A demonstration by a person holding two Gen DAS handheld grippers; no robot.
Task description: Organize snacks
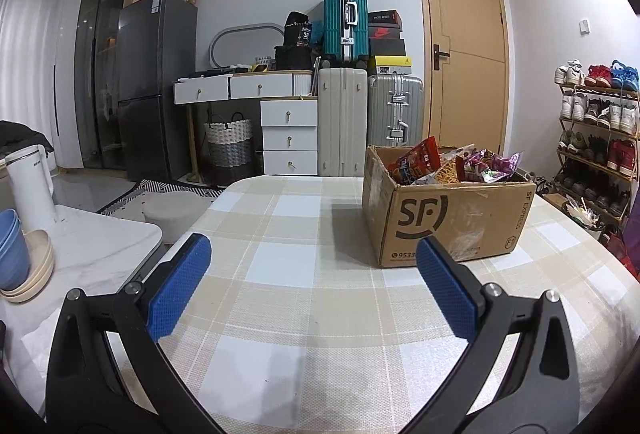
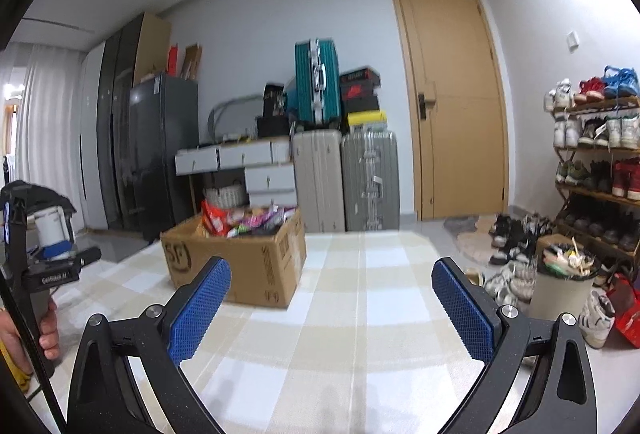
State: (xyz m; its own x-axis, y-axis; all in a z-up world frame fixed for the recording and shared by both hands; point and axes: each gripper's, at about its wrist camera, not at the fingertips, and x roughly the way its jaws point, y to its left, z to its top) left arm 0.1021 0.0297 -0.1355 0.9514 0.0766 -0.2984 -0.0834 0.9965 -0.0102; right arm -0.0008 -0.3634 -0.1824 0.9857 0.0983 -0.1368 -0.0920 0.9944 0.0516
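Observation:
A brown cardboard box printed "SF" stands on the checked tablecloth, filled with colourful snack packets. My left gripper is open and empty, hovering over the cloth just left of and nearer than the box. In the right wrist view the same box sits ahead to the left with its snack packets showing. My right gripper is open with nothing between its blue pads, to the right of the box. A hand holds the other gripper's handle at the far left.
A white side table at the left carries stacked bowls and a white kettle. Behind the table stand suitcases, drawers, a fridge and a door. A shoe rack, floor shoes and a full bin lie right.

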